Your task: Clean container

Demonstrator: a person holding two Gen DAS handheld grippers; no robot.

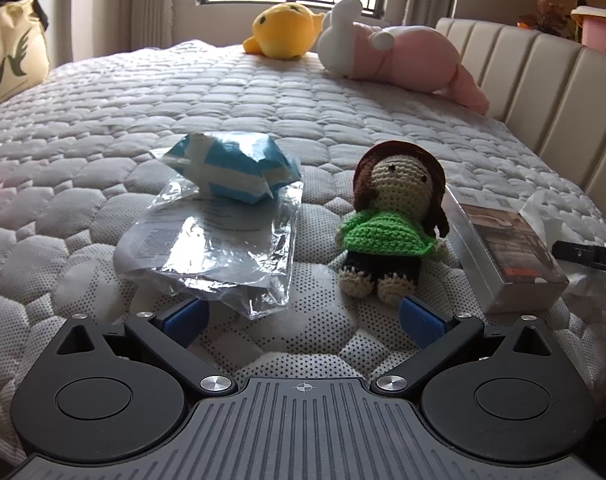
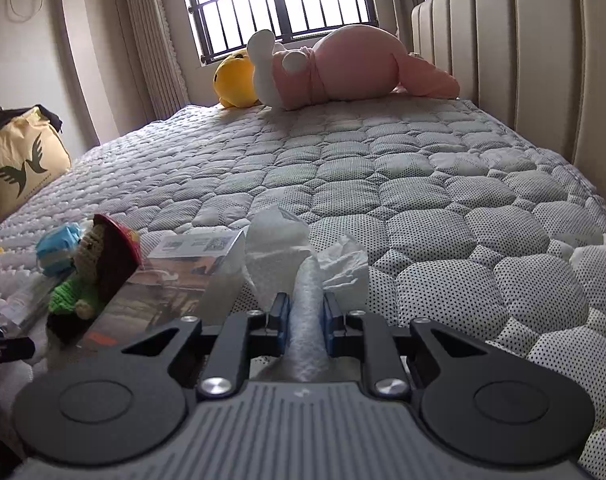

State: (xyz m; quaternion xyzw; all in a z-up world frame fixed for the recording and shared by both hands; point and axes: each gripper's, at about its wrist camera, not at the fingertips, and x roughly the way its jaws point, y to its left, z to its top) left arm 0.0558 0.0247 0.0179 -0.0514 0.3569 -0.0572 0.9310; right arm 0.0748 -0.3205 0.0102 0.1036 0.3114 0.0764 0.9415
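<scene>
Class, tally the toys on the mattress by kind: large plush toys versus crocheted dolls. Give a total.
Large plush toys: 2, the yellow plush and the pink and white plush
Crocheted dolls: 1, the crocheted doll
Total: 3

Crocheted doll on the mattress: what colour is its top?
Bright green, clearest in the left wrist view.

Ahead of the left gripper [image 1: 303,320], a strip of bare mattress [image 1: 315,208] runs between the clear plastic bag [image 1: 215,248] and the crochet doll [image 1: 395,220]. A clear box [image 1: 507,256] lies just beside the doll's far side. Beyond these 3, the mattress lies open up to the yellow plush [image 1: 281,30] and pink plush [image 1: 403,54]. The headboard [image 2: 535,60] walls the right edge.
</scene>
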